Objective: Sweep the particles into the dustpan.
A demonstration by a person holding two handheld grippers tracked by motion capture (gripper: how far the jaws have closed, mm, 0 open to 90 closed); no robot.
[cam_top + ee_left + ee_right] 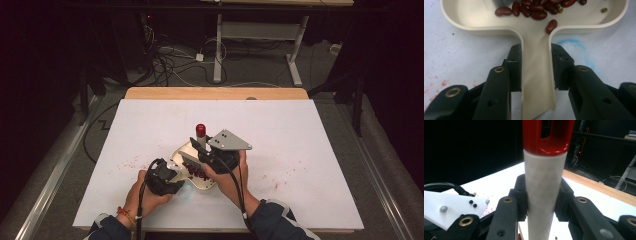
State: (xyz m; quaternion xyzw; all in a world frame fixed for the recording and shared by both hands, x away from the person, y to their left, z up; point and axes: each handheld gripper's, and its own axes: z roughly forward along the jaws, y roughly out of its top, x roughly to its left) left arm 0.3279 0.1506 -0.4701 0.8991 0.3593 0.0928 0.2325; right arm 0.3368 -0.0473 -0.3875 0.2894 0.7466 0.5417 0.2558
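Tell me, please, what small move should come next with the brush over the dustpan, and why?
Probably a short sweep of the brush, clamped in the right gripper, drawing the red beans deeper into the cream dustpan. One bean sits at the mouth of the handle, which the left gripper clamps steady, so it could roll out.

I see a white table sheet [310,150] with red stains [131,162], a blue scribble [571,43], floor cables [165,62] and a desk frame [260,35] behind.
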